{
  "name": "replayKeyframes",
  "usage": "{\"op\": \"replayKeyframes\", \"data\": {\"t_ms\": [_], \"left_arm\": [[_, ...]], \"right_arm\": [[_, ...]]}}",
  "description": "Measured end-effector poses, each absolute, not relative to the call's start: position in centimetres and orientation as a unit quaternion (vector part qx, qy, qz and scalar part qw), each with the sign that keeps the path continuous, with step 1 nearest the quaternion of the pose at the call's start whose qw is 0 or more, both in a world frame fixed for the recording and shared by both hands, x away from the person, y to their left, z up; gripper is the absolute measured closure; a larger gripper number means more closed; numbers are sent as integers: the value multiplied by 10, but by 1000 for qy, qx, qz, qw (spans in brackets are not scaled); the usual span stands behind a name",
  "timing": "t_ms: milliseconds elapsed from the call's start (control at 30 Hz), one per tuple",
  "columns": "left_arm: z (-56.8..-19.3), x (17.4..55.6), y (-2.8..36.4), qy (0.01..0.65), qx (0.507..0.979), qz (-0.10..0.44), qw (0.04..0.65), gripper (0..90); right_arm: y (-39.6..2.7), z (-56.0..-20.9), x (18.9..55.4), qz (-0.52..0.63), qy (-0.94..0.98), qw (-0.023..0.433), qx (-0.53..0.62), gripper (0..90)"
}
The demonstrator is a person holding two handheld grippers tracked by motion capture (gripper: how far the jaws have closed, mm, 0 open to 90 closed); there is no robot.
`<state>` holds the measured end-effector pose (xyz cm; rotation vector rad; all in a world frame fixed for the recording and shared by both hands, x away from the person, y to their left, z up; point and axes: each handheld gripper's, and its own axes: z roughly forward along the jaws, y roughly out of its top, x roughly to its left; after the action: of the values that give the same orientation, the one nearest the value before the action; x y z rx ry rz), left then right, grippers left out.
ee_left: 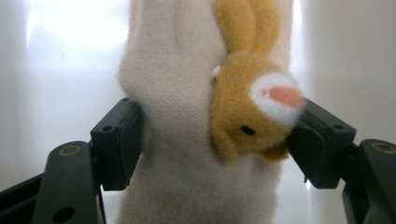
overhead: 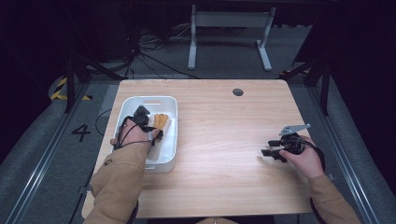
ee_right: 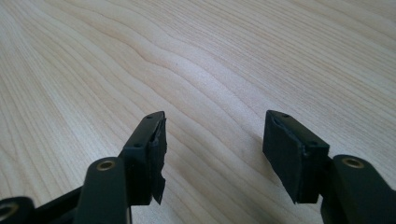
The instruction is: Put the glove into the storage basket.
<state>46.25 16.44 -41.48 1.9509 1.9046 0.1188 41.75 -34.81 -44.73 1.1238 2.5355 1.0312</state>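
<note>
Cream fleece, a soft sock or mitten [ee_left: 182,154] with a tan plush bunny [ee_left: 250,116] sewn on, lies in the white plastic bin [overhead: 122,112] at the table's [overhead: 224,140] left. My left gripper [ee_left: 215,140] straddles it, jaws parted, pads just brushing the fabric without squeezing. I judge the fuzz could snag a pad and lift out as I withdraw. My right gripper [ee_right: 212,140] rests open over bare wood, well apart.
</note>
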Motion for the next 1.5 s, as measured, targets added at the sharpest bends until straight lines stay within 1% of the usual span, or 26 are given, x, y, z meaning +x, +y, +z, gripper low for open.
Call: {"op": "replayKeyframes", "data": {"t_ms": [167, 367, 500, 867, 1067, 1167, 1267, 1400, 1500], "left_arm": [[-413, 462, 165, 683, 700, 40, 203, 269], [-407, 461, 164, 675, 709, 52, 198, 251], [-403, 460, 164, 666, 721, 51, 185, 234], [-377, 456, 162, 646, 730, 79, 210, 265], [-363, 451, 155, 627, 737, 95, 234, 306], [-353, 447, 146, 607, 744, 98, 261, 309], [-345, 444, 140, 584, 755, 92, 284, 320], [-334, 438, 127, 551, 769, 101, 308, 337], [-328, 431, 113, 511, 784, 99, 337, 340]], "right_arm": [[-348, -447, 417, 348, 853, 93, 378, 404], [-348, -446, 417, 352, 852, 93, 376, 401], [-348, -446, 417, 353, 852, 93, 375, 398], [-347, -445, 417, 353, 852, 93, 375, 394], [-347, -445, 417, 351, 853, 95, 375, 394], [-348, -445, 416, 353, 852, 97, 373, 394], [-348, -444, 415, 354, 852, 97, 373, 394], [-350, -444, 414, 354, 852, 100, 373, 394], [-351, -444, 413, 353, 852, 100, 374, 394]]}}
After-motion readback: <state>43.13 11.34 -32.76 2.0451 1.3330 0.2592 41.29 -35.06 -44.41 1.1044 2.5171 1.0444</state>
